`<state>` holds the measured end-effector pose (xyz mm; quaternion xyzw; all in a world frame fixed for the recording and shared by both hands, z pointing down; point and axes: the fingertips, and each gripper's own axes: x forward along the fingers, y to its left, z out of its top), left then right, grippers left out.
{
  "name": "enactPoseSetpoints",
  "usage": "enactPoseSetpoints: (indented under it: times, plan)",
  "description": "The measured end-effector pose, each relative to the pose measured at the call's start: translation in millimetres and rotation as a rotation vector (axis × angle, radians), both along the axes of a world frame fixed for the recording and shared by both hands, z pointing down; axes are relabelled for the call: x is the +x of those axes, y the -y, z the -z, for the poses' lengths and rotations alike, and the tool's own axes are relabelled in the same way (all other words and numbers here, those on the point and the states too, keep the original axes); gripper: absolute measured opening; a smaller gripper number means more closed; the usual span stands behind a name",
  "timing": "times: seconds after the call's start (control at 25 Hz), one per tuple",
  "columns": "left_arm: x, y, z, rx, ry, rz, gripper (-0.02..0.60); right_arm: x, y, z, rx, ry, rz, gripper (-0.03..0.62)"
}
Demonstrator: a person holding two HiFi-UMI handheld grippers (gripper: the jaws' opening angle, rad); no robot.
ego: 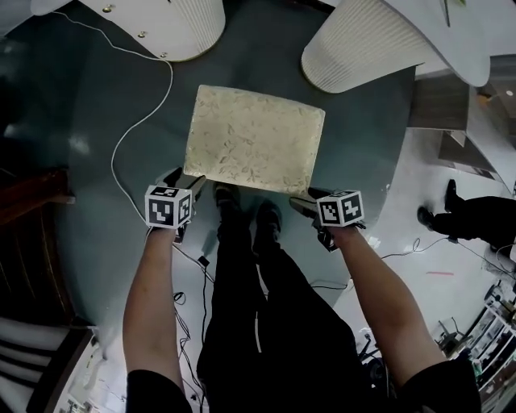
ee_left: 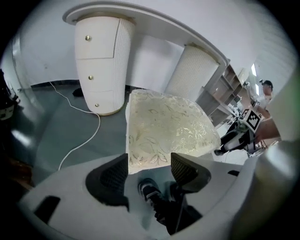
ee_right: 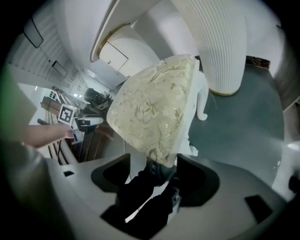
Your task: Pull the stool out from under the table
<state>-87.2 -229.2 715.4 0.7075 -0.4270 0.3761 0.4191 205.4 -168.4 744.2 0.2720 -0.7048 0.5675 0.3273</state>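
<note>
The stool point(ego: 254, 137) has a cream cushion with a gold leaf pattern and white legs. It stands on the grey-green floor in front of the white table, out from between the table's two pedestals. My left gripper point(ego: 185, 181) is at its near left corner. In the left gripper view the cushion's point(ee_left: 164, 126) near edge lies between the tips of that gripper point(ee_left: 149, 164), whose jaws stand apart. My right gripper point(ego: 309, 199) is at the near right corner. In the right gripper view the cushion point(ee_right: 154, 108) corner sits between that gripper's point(ee_right: 154, 164) spread jaws, with a gap on one side.
Two ribbed white table pedestals point(ego: 173, 24) point(ego: 363, 48) stand beyond the stool. A white cable point(ego: 141, 121) curls over the floor at the left. My own legs and shoes point(ego: 242, 214) are just behind the stool. Another person's feet point(ego: 439, 211) are at the right, and dark wooden furniture point(ego: 32, 193) at the left.
</note>
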Motion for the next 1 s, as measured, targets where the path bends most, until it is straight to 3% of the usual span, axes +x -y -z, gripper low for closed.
enactPoseSetpoints:
  times: [0.04, 0.2, 0.4, 0.48, 0.56, 0.76, 1.0]
  plan:
    - [-1.5, -5.5, 9.0, 0.006, 0.013, 0.007, 0.285, 6.4, -5.9, 5.2, -0.003, -0.018, -0.019, 0.287]
    - [1.6, -24.5, 73.7, 0.039, -0.009, 0.07, 0.26, 29.8, -28.8, 54.1, 0.01, -0.077, -0.083, 0.264]
    - [28.1, -34.1, 176.8, 0.142, -0.035, -0.019, 0.203, 31.2, -47.7, 148.7, 0.088, -0.033, -0.017, 0.22]
    - [38.2, -39.1, 212.3, 0.209, -0.04, -0.031, 0.148, 30.8, -51.6, 182.8, 0.129, -0.008, -0.008, 0.18]
    - [48.3, -41.9, 246.9, 0.276, -0.05, -0.04, 0.112, 24.5, -51.8, 211.8, 0.164, 0.024, 0.01, 0.152]
    - [64.6, -52.8, 310.3, 0.4, -0.084, -0.066, 0.101, -10.0, -44.4, 275.5, 0.306, 0.078, 0.124, 0.047]
    - [47.5, -85.8, 357.0, 0.507, -0.14, 0.013, 0.06, -56.6, -49.8, 349.2, 0.478, 0.129, 0.136, 0.006]
